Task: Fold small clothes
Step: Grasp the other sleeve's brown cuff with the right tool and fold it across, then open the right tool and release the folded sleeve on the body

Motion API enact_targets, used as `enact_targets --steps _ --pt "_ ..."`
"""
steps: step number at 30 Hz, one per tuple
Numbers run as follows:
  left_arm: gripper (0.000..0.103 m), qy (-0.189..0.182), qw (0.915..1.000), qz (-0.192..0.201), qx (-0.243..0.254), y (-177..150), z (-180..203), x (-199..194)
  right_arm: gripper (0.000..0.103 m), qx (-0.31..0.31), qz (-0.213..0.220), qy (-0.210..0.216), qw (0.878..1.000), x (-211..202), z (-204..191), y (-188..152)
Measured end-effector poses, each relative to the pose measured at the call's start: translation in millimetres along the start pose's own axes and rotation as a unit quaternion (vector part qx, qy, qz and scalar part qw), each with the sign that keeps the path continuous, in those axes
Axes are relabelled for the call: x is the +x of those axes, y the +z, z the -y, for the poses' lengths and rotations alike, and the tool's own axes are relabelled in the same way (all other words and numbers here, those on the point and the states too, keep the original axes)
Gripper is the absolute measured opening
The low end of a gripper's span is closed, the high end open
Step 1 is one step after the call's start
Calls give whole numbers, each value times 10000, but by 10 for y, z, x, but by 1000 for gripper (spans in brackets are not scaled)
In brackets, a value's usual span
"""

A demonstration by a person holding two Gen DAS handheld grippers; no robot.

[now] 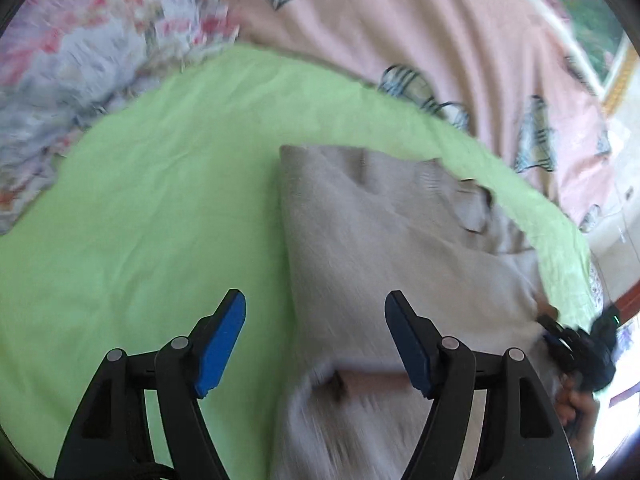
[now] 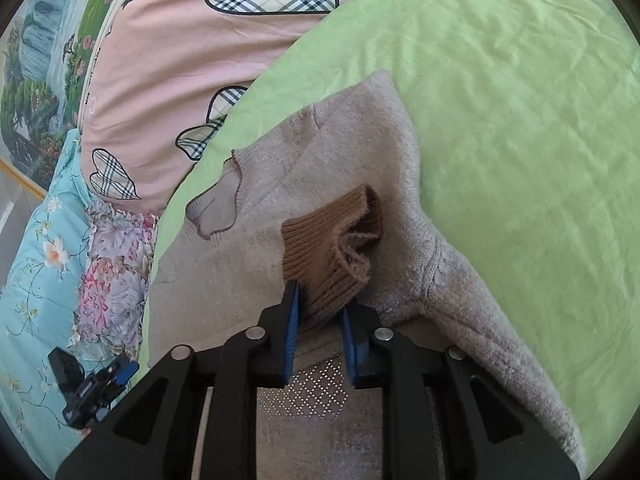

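Sweater [image 2: 352,168] fabric, soft grey knit, lies spread on the green sheet [image 2: 520,120], and your right gripper [image 2: 320,304] has its brown ribbed cuff [image 2: 332,248] between the blue pads; whether they press on it or have just let go (the gap looks a touch loose) I cannot tell. Your left gripper [image 1: 316,320] hangs open over the garment's edge, holding nothing. Expect the knit to be light, limp and stretchy: it will sag and drag across the sheet instead of keeping shape, so take hold at ribbed edges, the cuff or hem, where the fabric is thicker. Farther off, the collar [image 2: 216,204] sits near the sheet's border, with the pink quilt [image 2: 180,60] beyond. The left view is smeared by motion, so the folds there are hard to read, and the garment's lower part is cut off beneath your right gripper.
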State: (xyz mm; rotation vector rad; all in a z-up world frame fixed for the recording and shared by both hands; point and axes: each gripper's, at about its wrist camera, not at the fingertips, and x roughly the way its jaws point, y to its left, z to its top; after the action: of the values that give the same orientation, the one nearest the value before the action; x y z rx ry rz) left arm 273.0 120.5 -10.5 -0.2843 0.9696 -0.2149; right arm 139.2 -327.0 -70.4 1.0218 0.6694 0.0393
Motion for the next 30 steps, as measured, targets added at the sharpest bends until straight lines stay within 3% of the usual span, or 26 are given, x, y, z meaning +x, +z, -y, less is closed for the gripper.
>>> enact_targets --steps 3,5,7,8,10,12,15,20,22,26,30 --pt "65 -258 9984 -465 -188 147 -82 400 22 7 18 -21 10000 15 -21 4" --pt "7 -156 9989 -437 46 149 -17 501 22 -85 52 -57 9999 31 -63 9" --pt "6 -14 9997 -238 109 123 53 424 17 -301 26 -80 9995 42 -159 14" --pt "6 63 9998 8 165 96 103 308 9 -435 96 -82 9990 4 -226 20" --pt "6 -4 9983 536 237 42 190 20 9 -760 490 69 9959 -171 -388 32" --pt "6 153 9973 645 311 37 213 -24 9 -1073 734 -1 9915 -280 -509 45" --pt "6 428 9974 416 402 29 182 195 9 -1251 429 -415 9903 -105 -473 70" --pt "12 586 9976 174 331 -9 97 381 11 -942 -112 -776 9925 150 -223 18" --pt "16 672 9970 215 315 -26 113 256 16 -794 -32 -779 9938 51 -178 -12" --pt "17 602 9971 346 322 -201 138 -107 18 -786 123 -827 9934 -226 -184 -70" --pt "17 471 9979 269 346 -600 160 -440 19 -872 110 -746 9933 -482 -230 -221"
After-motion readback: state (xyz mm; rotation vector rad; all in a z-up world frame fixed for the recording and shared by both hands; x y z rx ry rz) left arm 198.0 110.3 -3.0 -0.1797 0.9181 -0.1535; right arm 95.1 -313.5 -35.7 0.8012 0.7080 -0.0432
